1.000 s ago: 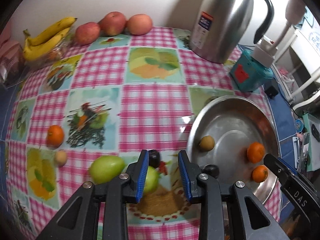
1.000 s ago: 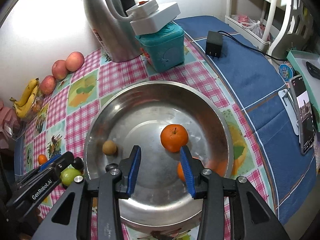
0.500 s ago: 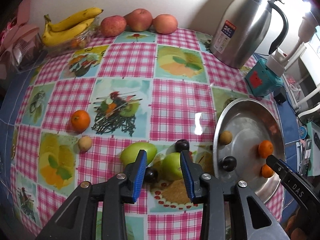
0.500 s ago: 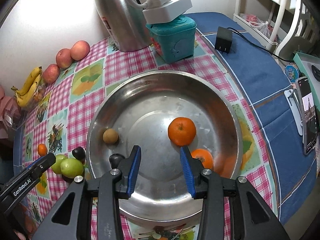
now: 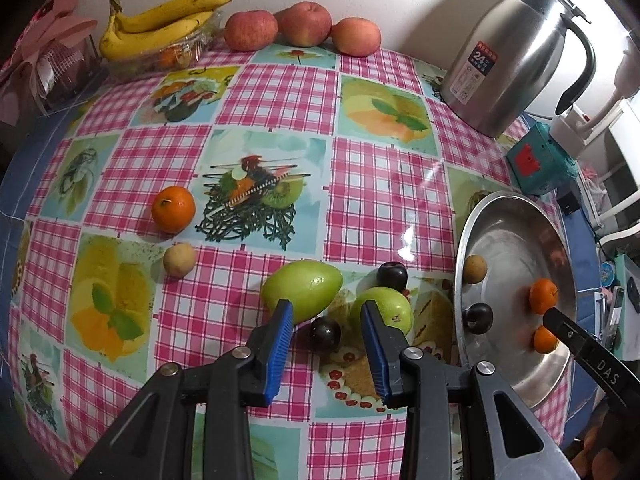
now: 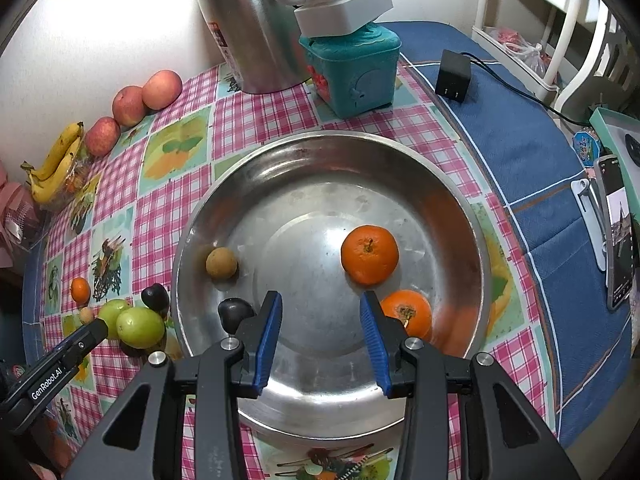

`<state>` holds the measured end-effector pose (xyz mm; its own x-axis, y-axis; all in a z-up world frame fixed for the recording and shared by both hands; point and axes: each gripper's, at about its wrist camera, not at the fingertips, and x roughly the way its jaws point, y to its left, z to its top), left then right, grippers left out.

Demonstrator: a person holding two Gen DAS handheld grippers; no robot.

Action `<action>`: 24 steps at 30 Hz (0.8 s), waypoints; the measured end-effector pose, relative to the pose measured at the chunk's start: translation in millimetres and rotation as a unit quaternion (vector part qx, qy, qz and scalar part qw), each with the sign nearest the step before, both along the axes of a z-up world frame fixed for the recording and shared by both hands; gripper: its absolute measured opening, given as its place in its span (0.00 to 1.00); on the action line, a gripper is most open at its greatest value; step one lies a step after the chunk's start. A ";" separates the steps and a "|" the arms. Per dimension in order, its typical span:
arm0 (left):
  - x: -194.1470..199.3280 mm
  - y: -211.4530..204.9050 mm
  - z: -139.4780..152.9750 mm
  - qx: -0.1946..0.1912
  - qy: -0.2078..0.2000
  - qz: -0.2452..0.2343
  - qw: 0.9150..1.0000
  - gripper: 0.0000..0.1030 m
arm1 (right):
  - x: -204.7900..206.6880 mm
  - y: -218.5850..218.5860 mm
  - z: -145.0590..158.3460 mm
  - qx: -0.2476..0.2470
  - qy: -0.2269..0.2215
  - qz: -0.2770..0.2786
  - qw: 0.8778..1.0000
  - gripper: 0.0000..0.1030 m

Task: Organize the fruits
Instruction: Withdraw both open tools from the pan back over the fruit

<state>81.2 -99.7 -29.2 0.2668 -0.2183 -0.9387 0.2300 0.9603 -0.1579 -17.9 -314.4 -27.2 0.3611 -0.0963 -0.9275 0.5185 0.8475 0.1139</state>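
My left gripper hangs open just above the checked tablecloth. A dark plum lies below the gap between its blue pads, untouched. A long green fruit sits by the left finger and a round green fruit by the right one. A second plum lies behind. An orange and a small tan fruit lie further left. My right gripper stands open and empty over the steel bowl, which holds two oranges, a tan fruit and a plum.
Bananas and three apples line the back wall. A steel thermos jug and a teal box with a white power strip stand behind the bowl. A charger and a phone on a stand sit on the blue cloth at right.
The left gripper has slid left, away from the bowl's edge, and now stands over the plum between the two green fruits. Its jaws stand slightly wider. The right gripper has hardly moved.
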 end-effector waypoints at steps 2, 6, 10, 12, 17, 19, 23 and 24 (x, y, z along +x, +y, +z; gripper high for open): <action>-0.3 -0.1 -1.7 -0.001 0.003 0.000 1.000 0.37 | 0.6 0.6 -0.6 -0.003 0.003 0.001 1.000 0.40; -0.7 -1.0 -1.5 -0.003 0.003 -0.002 1.000 0.38 | 1.4 1.3 -0.7 -0.005 0.005 0.003 1.000 0.40; -0.3 -1.4 -1.4 -0.003 0.001 -0.003 1.000 0.68 | 3.0 2.7 -1.5 -0.008 0.009 0.006 1.000 0.40; -0.3 -1.4 -0.7 -0.001 -0.002 -0.004 1.000 0.69 | 4.0 4.0 -2.3 -0.007 0.010 0.007 1.000 0.41; 0.8 0.3 -1.9 0.006 -0.005 -0.001 1.000 0.80 | 5.1 5.1 -2.4 -0.017 0.011 0.009 1.000 0.58; 1.1 1.3 -2.4 0.008 -0.006 0.000 1.000 0.83 | 5.7 5.0 -3.1 -0.019 0.013 0.010 1.000 0.60; 1.2 2.8 -3.2 0.012 -0.007 0.003 1.000 0.84 | 7.2 5.2 -4.8 -0.022 0.015 0.016 1.000 0.71; 1.2 3.3 -3.1 0.012 -0.008 0.004 1.000 0.84 | 7.8 5.7 -4.9 -0.023 0.015 0.019 0.999 0.71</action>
